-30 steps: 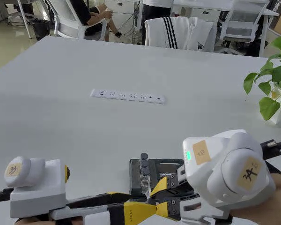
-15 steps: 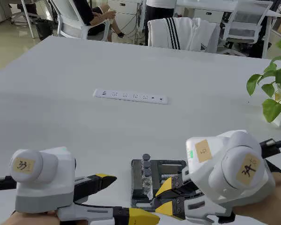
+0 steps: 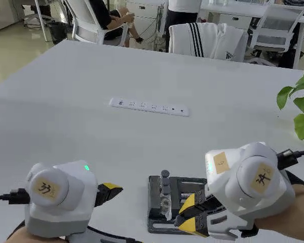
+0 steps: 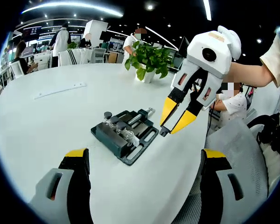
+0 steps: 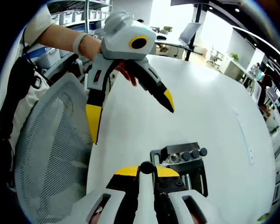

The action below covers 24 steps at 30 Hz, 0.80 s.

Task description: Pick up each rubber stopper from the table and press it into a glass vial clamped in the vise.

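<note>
Claws: two; the left claw (image 4: pixel 145 154) is spread wide open with nothing in it; the right claw (image 4: pixel 167 131) is pinched tight on one rubber stopper (image 5: pixel 147 167)
Stopper: one; small, dark and round; it sits between the right claw's yellow tips, just beside the vise (image 4: pixel 130 156)
Vise: one; dark; it stands on the white bench (image 3: pixel 81 116) between the two claws
Vials: one row of glass vials (image 4: pixel 116 125) clamped in the vise; three have dark tops; a fourth at the end looks clear on top
Around: one white power strip (image 3: pixel 149 107) lies well behind the vise; one green plant (image 3: pixel 300 109) is at the right edge; one white chair holds a striped jacket (image 3: pixel 205 40) past the far edge; one grey mesh chair (image 5: pixel 42 154) is by the near edge
In the way: in the head view the right claw's white body covers the right part of the vise
Writing: paper stickers on both claws; the left one looks like "33"; the right one looks like "34"; a third small sticker I cannot read
</note>
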### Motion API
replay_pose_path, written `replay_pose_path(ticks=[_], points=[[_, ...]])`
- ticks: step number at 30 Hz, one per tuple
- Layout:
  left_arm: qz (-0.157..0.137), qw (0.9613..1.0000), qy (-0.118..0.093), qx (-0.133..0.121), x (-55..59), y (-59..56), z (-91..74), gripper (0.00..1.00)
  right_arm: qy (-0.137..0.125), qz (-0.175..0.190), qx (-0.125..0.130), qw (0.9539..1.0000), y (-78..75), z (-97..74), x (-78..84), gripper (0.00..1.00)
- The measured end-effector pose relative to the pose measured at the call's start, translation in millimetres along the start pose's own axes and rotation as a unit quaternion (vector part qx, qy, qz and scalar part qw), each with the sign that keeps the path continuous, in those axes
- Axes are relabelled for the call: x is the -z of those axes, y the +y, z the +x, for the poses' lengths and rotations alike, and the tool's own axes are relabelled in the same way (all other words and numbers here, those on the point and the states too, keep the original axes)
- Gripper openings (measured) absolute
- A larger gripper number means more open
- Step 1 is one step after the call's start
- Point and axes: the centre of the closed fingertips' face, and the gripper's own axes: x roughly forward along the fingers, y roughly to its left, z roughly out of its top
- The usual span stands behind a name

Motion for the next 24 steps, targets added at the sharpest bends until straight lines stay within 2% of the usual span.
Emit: replay_pose_path(ticks=[5, 12, 21, 24], points=[[-0.003, 1.0000, 0.005, -0.008, 3.9, 3.4, -5.4, 0.99, 0.020, -0.005, -0.006, 0.9998, -11.4, 4.1, 1.9, 0.06], [-0.005, 0.9999, 0.001, -0.016, 3.0, 7.9, -10.5, 0.99, 0.051, -0.008, -0.021, 0.9985, -23.2, 7.7, 1.8, 0.06], [-0.003, 0.9997, 0.001, -0.024, 3.2, 10.6, -12.3, 0.99, 0.086, -0.032, -0.039, 0.9950, -40.8, 10.2, -1.3, 0.06], [-0.002, 0.9997, 0.003, -0.024, 4.4, 11.4, -12.9, 0.99, 0.097, -0.038, -0.048, 0.9934, -42.3, 13.1, -2.4, 0.06]])
